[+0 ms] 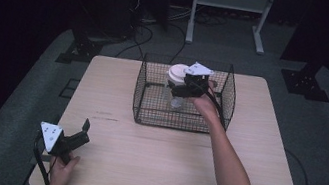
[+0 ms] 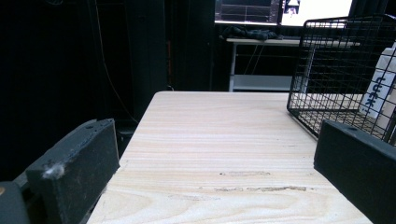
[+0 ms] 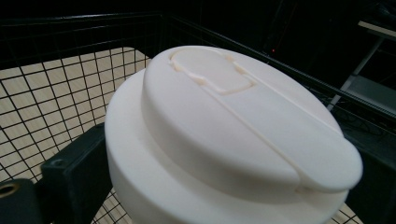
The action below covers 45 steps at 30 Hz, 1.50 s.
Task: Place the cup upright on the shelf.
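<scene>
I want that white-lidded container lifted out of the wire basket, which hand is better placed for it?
Right. The right gripper is already inside the wire basket, jaws around the container; the left gripper rests open at the table's near corner.

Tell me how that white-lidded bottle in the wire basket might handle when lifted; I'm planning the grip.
The bottle looks clear plastic, so probably light and stiff. Its wide white lid overhangs the narrower body, so it may be top-heavy and tip on the wire basket floor. The smooth lid could slip between the right gripper's fingers.

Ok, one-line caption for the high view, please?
Right gripper holds a white-lidded bottle inside the wire basket; left gripper rests open near the table's front left corner.
</scene>
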Motion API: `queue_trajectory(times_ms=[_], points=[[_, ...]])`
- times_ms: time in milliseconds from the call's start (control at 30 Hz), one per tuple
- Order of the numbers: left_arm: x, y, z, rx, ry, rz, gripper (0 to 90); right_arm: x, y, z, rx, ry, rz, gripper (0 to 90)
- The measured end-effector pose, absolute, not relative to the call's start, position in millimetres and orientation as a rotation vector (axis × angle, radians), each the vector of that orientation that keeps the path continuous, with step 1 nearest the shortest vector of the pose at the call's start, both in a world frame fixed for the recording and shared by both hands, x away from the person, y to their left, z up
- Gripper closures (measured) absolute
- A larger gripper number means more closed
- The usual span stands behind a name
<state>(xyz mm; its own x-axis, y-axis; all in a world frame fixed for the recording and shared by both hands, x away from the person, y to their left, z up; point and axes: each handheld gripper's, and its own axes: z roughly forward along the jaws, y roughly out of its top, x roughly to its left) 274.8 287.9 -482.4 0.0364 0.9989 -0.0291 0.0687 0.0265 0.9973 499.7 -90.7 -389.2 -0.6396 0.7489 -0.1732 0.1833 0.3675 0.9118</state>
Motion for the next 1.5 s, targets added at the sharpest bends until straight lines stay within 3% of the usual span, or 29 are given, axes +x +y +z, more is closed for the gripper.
queue_trajectory(times_ms=[1500], points=[[275.3, 287.6, -482.4, 1.257, 1.247, 1.132, 0.0, 480.3, -100.2, -351.4, 0.767, 1.951, 1.371, 2.8]])
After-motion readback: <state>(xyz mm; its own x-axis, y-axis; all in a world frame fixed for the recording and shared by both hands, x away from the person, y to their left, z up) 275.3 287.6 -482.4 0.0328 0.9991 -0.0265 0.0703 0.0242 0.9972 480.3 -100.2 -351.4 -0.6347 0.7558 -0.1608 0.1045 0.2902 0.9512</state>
